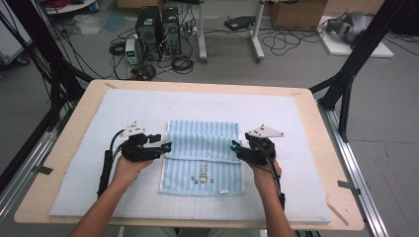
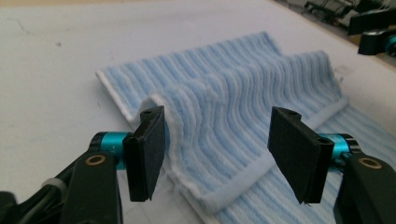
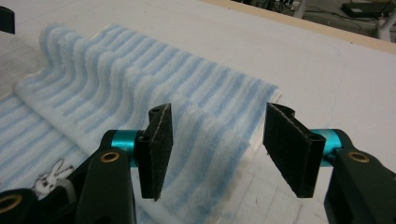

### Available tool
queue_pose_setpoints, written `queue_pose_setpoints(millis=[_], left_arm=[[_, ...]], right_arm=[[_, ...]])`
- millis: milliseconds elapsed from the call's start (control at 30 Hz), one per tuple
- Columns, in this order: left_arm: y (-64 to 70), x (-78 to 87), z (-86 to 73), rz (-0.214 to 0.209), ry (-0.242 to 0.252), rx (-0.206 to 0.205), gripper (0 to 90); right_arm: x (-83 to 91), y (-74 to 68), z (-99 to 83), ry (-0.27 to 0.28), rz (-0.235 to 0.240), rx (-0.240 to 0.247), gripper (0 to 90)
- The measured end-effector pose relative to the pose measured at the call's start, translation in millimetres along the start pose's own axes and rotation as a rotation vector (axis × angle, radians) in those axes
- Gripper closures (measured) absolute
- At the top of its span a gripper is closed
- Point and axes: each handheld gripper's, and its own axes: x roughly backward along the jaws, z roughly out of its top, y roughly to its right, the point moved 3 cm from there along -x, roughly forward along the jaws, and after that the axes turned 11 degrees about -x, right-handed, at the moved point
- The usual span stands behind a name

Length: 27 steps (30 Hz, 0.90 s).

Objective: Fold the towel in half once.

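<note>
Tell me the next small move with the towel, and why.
Probably draw both grippers back. The left gripper and right gripper have open jaws, and the towel lies folded over itself on the mat, held by neither.

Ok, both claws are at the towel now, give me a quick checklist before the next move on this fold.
1. Left claw open: ok, jaws stand apart.
2. Right claw open: ok, jaws apart.
3. Blue striped towel folded over: ok, the folded layer lies raised over the lower part.
4. Left claw clear of the folded edge: not ok, one pad sits against the hem.
5. Fold edges aligned: cannot tell.
6. Towel lying on the white mat: ok.
</note>
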Motion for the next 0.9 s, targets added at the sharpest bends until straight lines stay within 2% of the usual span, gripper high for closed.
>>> queue_pose_setpoints(millis=[67,133,233,300,433,500,567,667,733,800,900], left_arm=[[2.2,-0.7,-3.8,0.003,-0.02,-0.007,46.6],[4.5,-2.7,-9.1,0.003,-0.033,0.001,49.0],[8.1,-6.8,-16.5,-0.001,-0.084,0.018,50.8],[12.3,-9.1,-18.1,-0.005,-0.112,-0.005,52.1],[15.7,-13.6,-21.5,0.006,-0.162,-0.02,56.0],[16.4,-16.4,-24.0,0.023,-0.18,-0.023,57.6],[17.2,-17.0,-25.9,0.046,-0.177,-0.041,62.0],[17.3,-16.0,-27.9,0.08,-0.166,-0.039,71.1],[18.8,-16.5,-27.9,0.086,-0.169,-0.057,77.8],[21.3,-16.6,-27.6,0.093,-0.17,-0.082,81.1],[20.7,-14.1,-26.9,0.078,-0.151,-0.076,81.9]], right_arm=[[3.5,-0.3,-5.2,-0.009,-0.004,0.013,44.4],[6.6,1.4,-9.6,-0.035,-0.009,0.008,47.1],[12.1,4.3,-17.2,-0.032,0.005,-0.011,51.8],[13.4,4.5,-24.3,-0.048,0.014,-0.006,53.9],[8.9,0.4,-39.0,-0.091,0.046,0.001,53.9],[3.1,-2.9,-45.5,-0.126,0.044,0.019,55.4],[-1.9,-4.8,-49.0,-0.146,0.041,0.028,57.8],[-9.6,-5.2,-52.5,-0.189,-0.003,0.049,65.5],[-10.5,-4.8,-51.9,-0.187,-0.028,0.062,74.8],[-11.0,-4.8,-51.7,-0.188,-0.043,0.079,79.4],[-10.1,-5.9,-51.3,-0.183,-0.056,0.109,82.7]])
